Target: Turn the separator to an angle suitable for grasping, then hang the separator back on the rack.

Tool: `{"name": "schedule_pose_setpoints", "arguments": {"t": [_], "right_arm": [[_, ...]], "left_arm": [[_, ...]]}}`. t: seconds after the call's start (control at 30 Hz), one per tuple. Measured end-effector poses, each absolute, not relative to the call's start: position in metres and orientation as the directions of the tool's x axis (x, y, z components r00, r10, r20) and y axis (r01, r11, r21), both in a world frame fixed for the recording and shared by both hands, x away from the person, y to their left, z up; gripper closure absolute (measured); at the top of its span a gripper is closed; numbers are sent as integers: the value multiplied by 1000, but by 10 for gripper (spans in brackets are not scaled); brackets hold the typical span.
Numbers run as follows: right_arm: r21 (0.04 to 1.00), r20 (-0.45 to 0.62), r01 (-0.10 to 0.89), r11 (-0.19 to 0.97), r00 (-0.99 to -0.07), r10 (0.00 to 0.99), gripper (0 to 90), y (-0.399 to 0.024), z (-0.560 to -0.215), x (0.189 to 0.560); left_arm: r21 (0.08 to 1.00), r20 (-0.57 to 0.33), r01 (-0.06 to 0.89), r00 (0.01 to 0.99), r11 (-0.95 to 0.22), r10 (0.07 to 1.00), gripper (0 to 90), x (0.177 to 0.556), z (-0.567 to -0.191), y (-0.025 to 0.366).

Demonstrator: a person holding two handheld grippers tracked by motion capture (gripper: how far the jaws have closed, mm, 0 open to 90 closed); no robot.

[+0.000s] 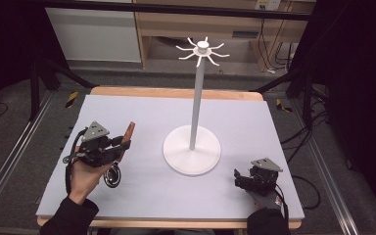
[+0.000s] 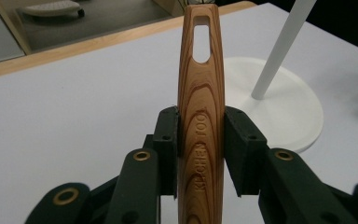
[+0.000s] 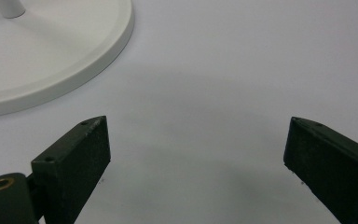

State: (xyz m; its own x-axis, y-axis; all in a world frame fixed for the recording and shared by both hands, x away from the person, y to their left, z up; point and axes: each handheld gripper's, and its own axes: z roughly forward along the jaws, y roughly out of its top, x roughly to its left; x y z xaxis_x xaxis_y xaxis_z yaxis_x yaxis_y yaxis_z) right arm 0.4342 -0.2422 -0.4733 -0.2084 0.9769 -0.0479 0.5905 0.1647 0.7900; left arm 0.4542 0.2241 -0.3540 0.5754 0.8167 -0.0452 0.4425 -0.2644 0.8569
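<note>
Two tools in play, and the left tool (image 1: 122, 143) has the action — its jaws are pinching the wooden handle (image 2: 201, 121) of a kitchen utensil, the pads pressed to both sides of the grain. In the left gripper view the handle points up and away, its hanging slot (image 2: 201, 43) clear at the tip. In the high view a metal end (image 1: 112, 176) hangs below the hand, just above the surface (image 1: 142, 196); what kind of utensil it is I cannot tell. Out from there stands the white stand (image 1: 192, 149), round base on the surface, tall pole, and a ring of hooks (image 1: 203, 50) at the top, every one bare as far as I can see. The right tool (image 1: 238, 177) rests low near the front right, jaws spread wide with nothing between them. My read — the pickup is done, and the lift to a hook and threading the slot over it are left. No containers on the surface.
</note>
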Motion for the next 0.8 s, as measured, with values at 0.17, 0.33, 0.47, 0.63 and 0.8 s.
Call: {"name": "schedule_pose_setpoints", "arguments": {"t": [0.17, 0.33, 0.47, 0.63, 0.8], "right_arm": [[790, -48, 591, 165, -208, 977, 76, -242, -473, 434], [789, -49, 591, 168, -212, 976, 76, -242, -473, 434], [789, -51, 591, 168, -209, 977, 76, -242, -474, 435], [789, -49, 591, 168, -212, 976, 76, -242, -474, 434], [790, -51, 588, 174, -220, 974, 75, -242, -474, 435]], "left_arm": [[880, -44, 409, 576, -240, 817, 670, 448, -347, 224], [894, -31, 380, 580, -237, 814, 670, 443, -343, 222], [911, -25, 347, 582, -221, 813, 670, 438, -339, 221], [923, -26, 326, 588, -207, 809, 670, 433, -335, 219], [932, -21, 303, 594, -199, 804, 669, 429, -331, 214]]}}
